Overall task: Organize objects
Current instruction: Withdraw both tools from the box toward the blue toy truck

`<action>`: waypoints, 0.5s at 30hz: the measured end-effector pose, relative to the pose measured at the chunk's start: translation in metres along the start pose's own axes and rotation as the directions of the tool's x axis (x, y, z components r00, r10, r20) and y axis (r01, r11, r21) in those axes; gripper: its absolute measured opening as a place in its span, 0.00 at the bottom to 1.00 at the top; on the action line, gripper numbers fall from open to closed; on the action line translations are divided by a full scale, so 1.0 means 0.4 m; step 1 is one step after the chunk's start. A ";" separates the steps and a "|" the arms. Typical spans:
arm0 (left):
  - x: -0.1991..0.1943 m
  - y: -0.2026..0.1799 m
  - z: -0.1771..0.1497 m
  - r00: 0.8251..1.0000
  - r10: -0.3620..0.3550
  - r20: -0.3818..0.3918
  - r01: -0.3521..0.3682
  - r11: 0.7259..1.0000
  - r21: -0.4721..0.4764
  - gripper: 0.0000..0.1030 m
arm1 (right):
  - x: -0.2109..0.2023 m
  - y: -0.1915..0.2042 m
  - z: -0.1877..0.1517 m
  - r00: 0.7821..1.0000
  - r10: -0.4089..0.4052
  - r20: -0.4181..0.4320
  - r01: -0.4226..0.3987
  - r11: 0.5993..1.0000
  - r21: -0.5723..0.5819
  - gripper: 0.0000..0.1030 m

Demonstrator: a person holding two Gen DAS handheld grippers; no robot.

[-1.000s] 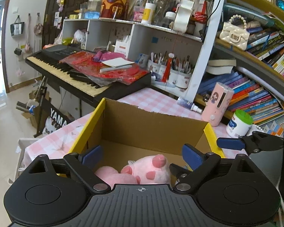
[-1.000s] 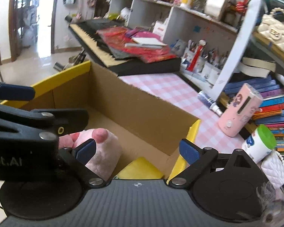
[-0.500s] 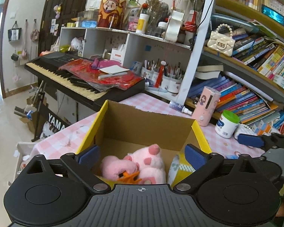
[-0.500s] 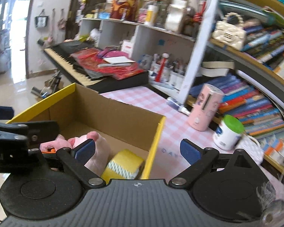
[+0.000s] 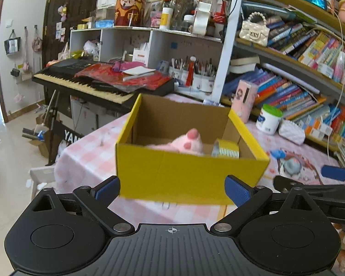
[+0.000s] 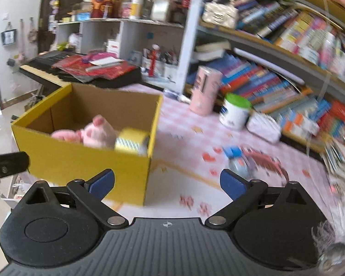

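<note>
With both your left gripper [image 5: 172, 189] and right gripper [image 6: 166, 181] spread empty, pinch the small blue-grey toy [image 6: 239, 164] ahead of your right fingers across its middle; it looks light.

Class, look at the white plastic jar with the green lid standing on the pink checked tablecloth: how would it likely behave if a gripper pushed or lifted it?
The white plastic jar with the green lid looks rigid, so it probably won't deform. It stands upright on a broad base, so a low push likely slides it. Its round, smooth wall might slip between fingers.
</note>
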State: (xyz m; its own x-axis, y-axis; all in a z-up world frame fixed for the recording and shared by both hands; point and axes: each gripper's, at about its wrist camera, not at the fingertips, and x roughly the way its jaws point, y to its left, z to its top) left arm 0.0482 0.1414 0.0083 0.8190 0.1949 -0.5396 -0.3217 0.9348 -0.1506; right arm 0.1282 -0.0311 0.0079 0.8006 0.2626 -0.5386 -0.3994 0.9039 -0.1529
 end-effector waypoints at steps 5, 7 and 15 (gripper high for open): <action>-0.038 0.009 -0.047 0.999 0.002 -0.034 -0.001 1.000 0.022 0.96 | -0.054 -0.005 -0.079 0.997 -0.049 -0.053 0.052 0.997 0.048 0.97; -0.053 0.008 -0.064 0.999 -0.003 -0.047 0.005 0.999 0.038 0.96 | -0.075 -0.009 -0.101 0.996 -0.069 -0.059 0.073 0.995 0.063 0.97; -0.107 -0.010 -0.113 0.998 -0.027 -0.063 0.033 0.995 0.095 0.96 | -0.144 -0.021 -0.174 0.989 -0.122 -0.079 0.130 0.985 0.116 0.98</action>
State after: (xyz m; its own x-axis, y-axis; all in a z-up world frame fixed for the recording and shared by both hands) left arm -0.0069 0.1159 -0.0055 0.7958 0.1506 -0.5866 -0.2481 0.9646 -0.0890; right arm 0.0544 -0.0774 -0.0172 0.8056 0.1232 -0.5795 -0.2369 0.9635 -0.1244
